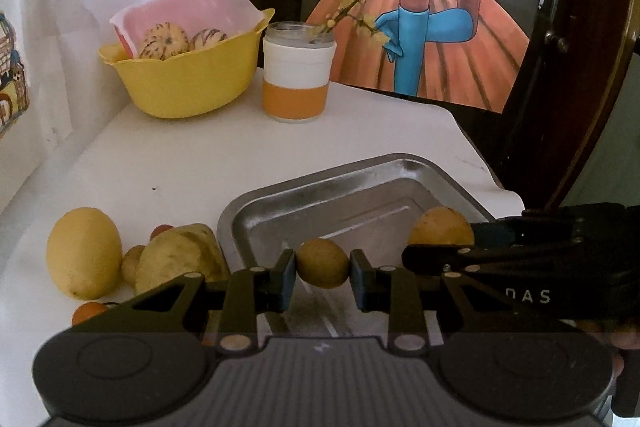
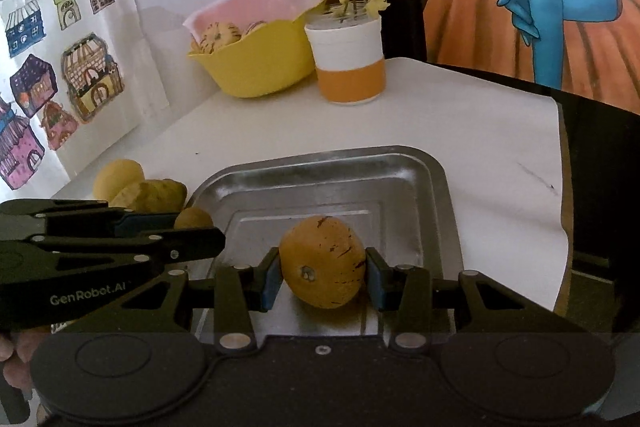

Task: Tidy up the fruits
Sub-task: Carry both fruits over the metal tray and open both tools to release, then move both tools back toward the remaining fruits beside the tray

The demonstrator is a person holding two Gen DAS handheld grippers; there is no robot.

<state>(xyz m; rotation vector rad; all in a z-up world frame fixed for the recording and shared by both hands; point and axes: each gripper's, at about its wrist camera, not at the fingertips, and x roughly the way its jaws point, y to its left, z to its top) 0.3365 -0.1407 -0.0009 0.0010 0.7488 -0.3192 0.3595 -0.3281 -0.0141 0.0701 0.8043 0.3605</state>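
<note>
My left gripper (image 1: 322, 275) is shut on a small round yellow-brown fruit (image 1: 322, 263), held over the near edge of a metal tray (image 1: 360, 183). My right gripper (image 2: 322, 277) is shut on a larger orange-yellow fruit (image 2: 322, 261) with dark flecks, above the same tray (image 2: 400, 163). In the left wrist view the right gripper's fruit (image 1: 440, 227) shows at the tray's right side. Left of the tray lie a lemon (image 1: 83, 253), a pale lumpy fruit (image 1: 180, 255) and small orange fruits (image 1: 89, 311). The loose pile (image 2: 140, 189) also shows in the right wrist view.
A yellow bowl (image 1: 180, 83) with striped round fruits and pink paper stands at the back left. Beside it stands a white-and-orange jar (image 1: 298, 79) holding a flowering twig. A painting leans behind. The white tabletop ends close on the right. Illustrated paper covers the left wall.
</note>
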